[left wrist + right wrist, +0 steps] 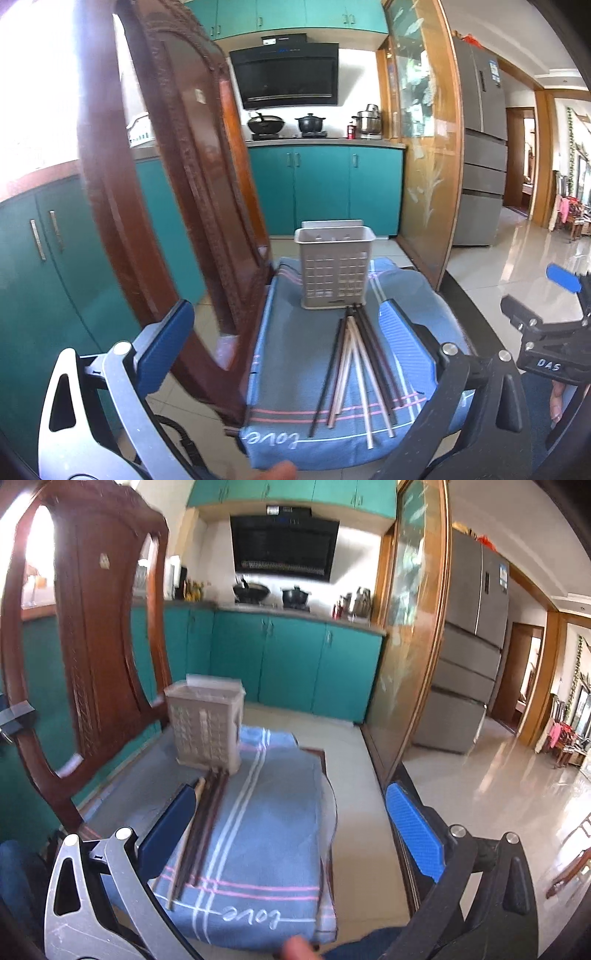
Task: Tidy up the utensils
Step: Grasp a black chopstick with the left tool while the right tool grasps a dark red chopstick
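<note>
Several chopsticks (356,373), dark and pale, lie fanned on a blue striped towel (295,350) on a chair seat. A grey perforated utensil holder (334,267) stands upright at the towel's far end, and I see nothing in it. My left gripper (291,339) is open above the towel, its jaws straddling the chopsticks from the near side. In the right wrist view the chopsticks (201,827), the holder (207,727) and the towel (266,830) show again. My right gripper (291,838) is open and empty, to the right of the chopsticks.
The chair's carved wooden backrest (177,192) rises close on the left. A wood-framed glass door (424,147) stands to the right. Teal cabinets (325,184), a stove with pots and a grey fridge (480,147) are beyond. Tiled floor surrounds the chair.
</note>
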